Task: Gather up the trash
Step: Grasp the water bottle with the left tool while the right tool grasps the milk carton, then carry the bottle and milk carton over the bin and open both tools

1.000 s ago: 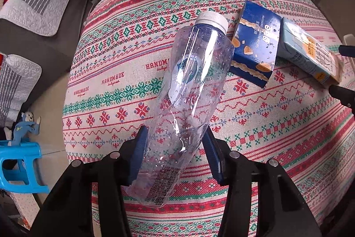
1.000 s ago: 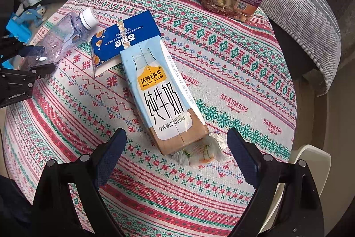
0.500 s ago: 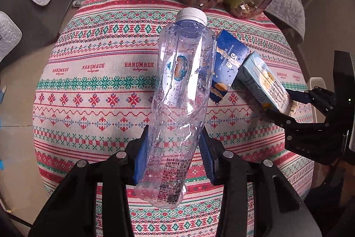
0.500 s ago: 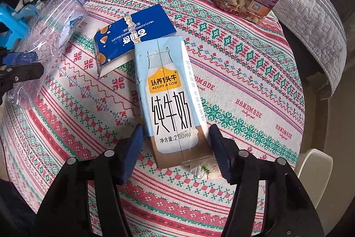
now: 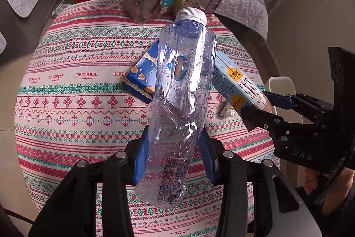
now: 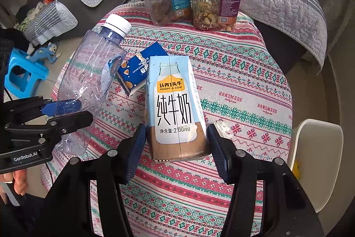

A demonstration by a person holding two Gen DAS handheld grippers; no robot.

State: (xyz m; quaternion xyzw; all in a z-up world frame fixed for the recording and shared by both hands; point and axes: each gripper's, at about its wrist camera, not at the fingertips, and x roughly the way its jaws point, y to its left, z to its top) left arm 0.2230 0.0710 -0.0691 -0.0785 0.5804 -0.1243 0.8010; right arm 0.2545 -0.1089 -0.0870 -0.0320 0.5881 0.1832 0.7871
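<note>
Hand-held gripper (image 6: 176,148) clamps carton (image 6: 175,108) — "ADOPT A COW".

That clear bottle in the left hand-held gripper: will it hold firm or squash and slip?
The clear bottle looks empty apart from droplets, so probably very light. Its wall is already creased near the left hand-held gripper, so it likely squashes further. The grip sits low, so the capped end may swing.

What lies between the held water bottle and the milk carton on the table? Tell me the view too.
The blue biscuit box lies flat on the tablecloth between the water bottle and the milk carton. The right wrist view shows it best.
</note>
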